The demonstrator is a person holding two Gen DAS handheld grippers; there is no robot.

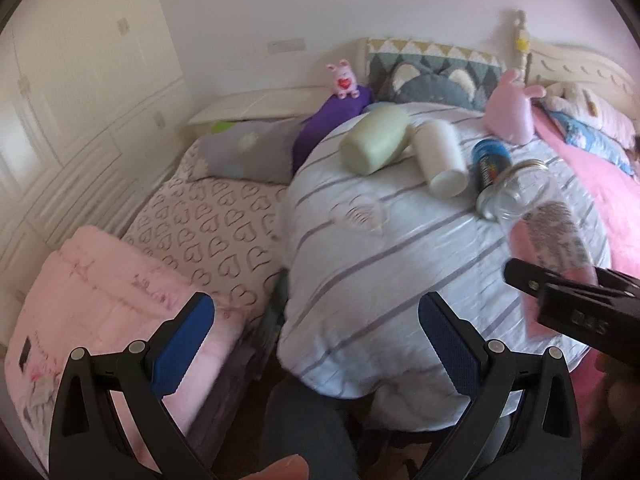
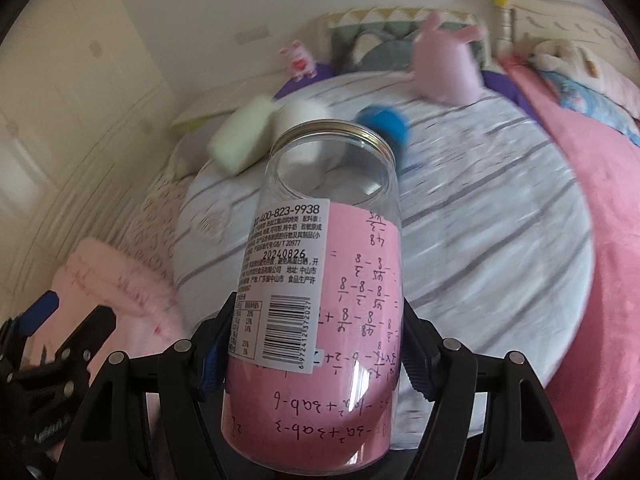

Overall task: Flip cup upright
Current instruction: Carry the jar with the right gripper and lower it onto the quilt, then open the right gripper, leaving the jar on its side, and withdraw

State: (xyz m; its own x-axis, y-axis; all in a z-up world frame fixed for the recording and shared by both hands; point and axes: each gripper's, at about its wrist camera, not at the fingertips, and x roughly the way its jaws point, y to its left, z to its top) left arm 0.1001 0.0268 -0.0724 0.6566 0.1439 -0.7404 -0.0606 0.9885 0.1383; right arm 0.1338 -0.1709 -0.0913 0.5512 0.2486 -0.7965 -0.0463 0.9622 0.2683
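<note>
right gripper [image 2: 312, 364]: sitting nearest the lens, its two blue-padded fingers [image 2: 416, 360] pressing against both sides of the cup, grasping it low on the body.
cup [image 2: 320, 300]: a clear plastic jar with a gold-rimmed open mouth, being held off the table and leaning away from the right camera, mouth pointing up and forward; a white printed label with a barcode is wrapping one side, and pink paper with handwritten sums is showing through the wall.
cup from the left view [image 1: 536, 216]: hanging tilted over the right part of the table, mouth toward the far side, with the black right gripper [image 1: 568, 292] clamping its lower end.
left gripper [image 1: 316, 344]: its fingers are spreading wide apart with nothing between the blue pads [image 1: 452, 344], hovering at the near edge of the table.
table [image 1: 360, 280]: round, wearing a white cloth with grey stripes.
green cup [image 1: 376, 142]: lying on its side at the far part of the table.
white cup [image 1: 440, 158]: lying on its side just beside the green one, touching or nearly so.
blue can [image 1: 490, 168]: lying on its side next to the white cup, partly behind the held cup.
pink plush [image 1: 510, 112]: sitting at the far edge of the table, blurred.
</note>
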